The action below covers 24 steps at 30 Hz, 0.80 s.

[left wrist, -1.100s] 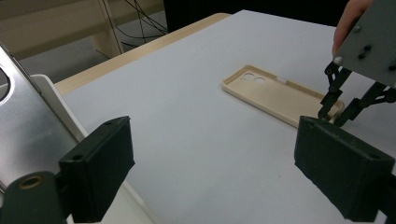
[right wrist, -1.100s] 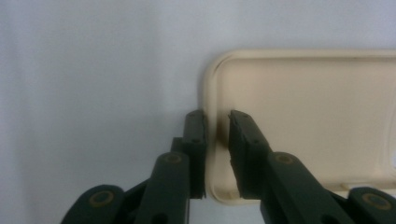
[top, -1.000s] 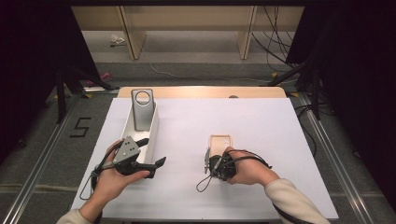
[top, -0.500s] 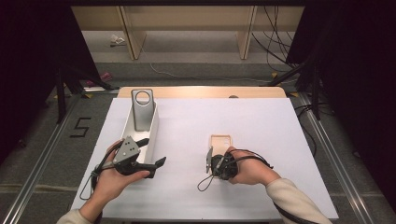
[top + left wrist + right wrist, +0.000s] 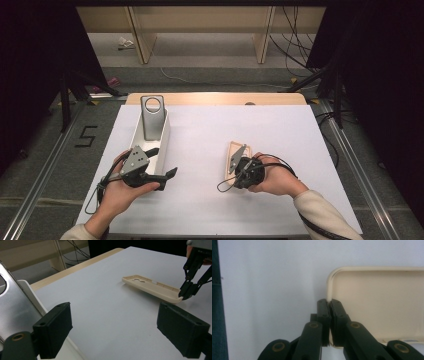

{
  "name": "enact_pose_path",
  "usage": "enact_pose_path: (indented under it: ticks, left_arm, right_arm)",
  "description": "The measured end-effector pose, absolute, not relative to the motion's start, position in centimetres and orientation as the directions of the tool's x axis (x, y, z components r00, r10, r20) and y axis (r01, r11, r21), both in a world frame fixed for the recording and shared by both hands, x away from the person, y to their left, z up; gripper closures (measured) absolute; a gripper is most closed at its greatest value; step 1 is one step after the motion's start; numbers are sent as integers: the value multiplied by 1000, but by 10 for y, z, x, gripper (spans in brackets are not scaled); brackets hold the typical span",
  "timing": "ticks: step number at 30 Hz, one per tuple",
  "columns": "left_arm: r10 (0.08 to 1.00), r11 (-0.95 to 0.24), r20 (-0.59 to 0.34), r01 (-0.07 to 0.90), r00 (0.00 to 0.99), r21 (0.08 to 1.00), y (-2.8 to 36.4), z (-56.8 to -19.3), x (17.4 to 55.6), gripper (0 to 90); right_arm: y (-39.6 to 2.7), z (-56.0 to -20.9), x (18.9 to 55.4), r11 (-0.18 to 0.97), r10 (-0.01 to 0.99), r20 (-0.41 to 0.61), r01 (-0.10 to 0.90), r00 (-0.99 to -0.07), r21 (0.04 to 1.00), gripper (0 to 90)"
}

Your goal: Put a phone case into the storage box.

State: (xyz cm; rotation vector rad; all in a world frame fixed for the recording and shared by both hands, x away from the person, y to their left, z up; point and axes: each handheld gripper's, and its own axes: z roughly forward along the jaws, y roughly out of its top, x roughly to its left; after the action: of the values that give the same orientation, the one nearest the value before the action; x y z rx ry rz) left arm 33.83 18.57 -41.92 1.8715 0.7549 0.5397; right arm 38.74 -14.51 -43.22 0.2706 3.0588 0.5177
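Observation:
A cream phone case (image 5: 234,149) lies on the white table, hollow side up. My right gripper (image 5: 233,170) is shut on its side rim, near one corner. In the right gripper view the two jaws (image 5: 329,306) pinch the thin wall of the case (image 5: 377,300). The left gripper view shows the case (image 5: 147,286) tilted, its gripped end raised off the table by the right gripper (image 5: 184,295). My left gripper (image 5: 162,161) stands open over the near end of a white tray (image 5: 165,132), with nothing between its jaws (image 5: 115,327).
The long white tray holds a silver metal plate (image 5: 151,117) with a round hole, leaning toward the far end; it also appears in the left gripper view (image 5: 15,305). The wooden table edge (image 5: 215,98) runs along the back. Cables trail from both grippers.
The right hand has shifted a little and risen slightly with the case's rim pinched, tipping that end up. The left hand and the tray have stayed put.

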Motion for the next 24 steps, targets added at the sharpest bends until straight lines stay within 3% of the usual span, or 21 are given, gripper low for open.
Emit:
enact_pose_path:
  ticks: [11,24]
  left_arm:
    - [711,-292,26,262,703,920,186,-419,338,129]
    - [710,-283,15,265,704,922,183,-416,341,141]
  right_arm:
    - [-162,-416,386,823,199,20,178,-980,539,879]
    - [-158,-415,377,806,145,5,122,-989,579,879]
